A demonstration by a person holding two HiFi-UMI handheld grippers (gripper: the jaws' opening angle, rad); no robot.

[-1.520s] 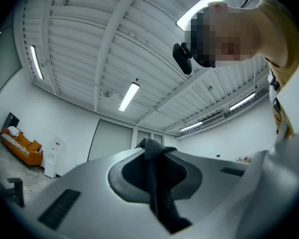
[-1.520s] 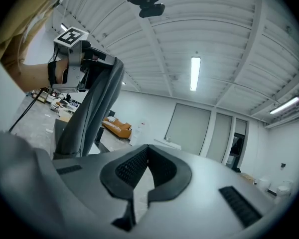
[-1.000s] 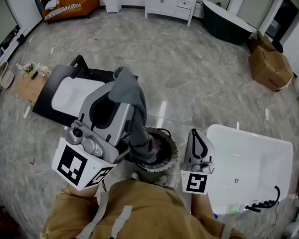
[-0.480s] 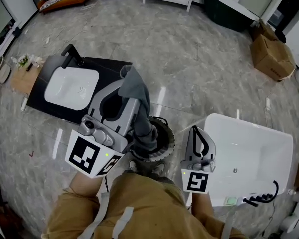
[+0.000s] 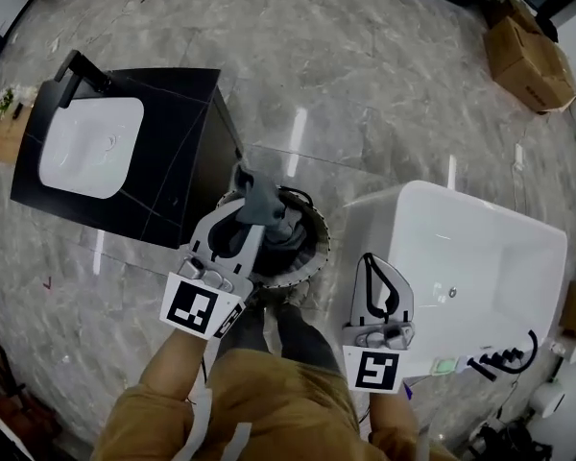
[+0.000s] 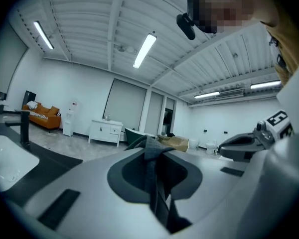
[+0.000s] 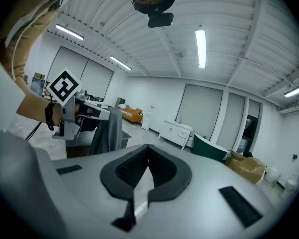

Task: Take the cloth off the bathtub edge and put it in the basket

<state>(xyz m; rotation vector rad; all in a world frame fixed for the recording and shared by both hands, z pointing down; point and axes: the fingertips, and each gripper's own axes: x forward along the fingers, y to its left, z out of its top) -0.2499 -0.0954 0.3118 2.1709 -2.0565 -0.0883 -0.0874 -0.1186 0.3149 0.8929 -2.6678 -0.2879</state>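
Observation:
In the head view my left gripper (image 5: 245, 185) is shut on a grey cloth (image 5: 262, 205), which hangs from its tips down into the round dark woven basket (image 5: 312, 260) on the floor. In the left gripper view the cloth (image 6: 150, 156) is a dark fold pinched between the jaws. The right gripper view shows the same cloth (image 7: 107, 131) hanging from the left gripper (image 7: 102, 114). My right gripper (image 5: 369, 259) is shut with nothing in it, beside the left rim of the white bathtub (image 5: 370, 229); its closed tips (image 7: 148, 147) meet.
A black vanity top (image 5: 178, 152) with a white sink (image 5: 86, 147) stands just left of the basket. A cardboard box (image 5: 528, 60) lies at the far right. The person's legs and tan top fill the bottom of the head view.
The left gripper has dropped with the cloth from above the basket down to its rim, and the cloth now hangs inside. The right gripper has sunk a little beside the bathtub.

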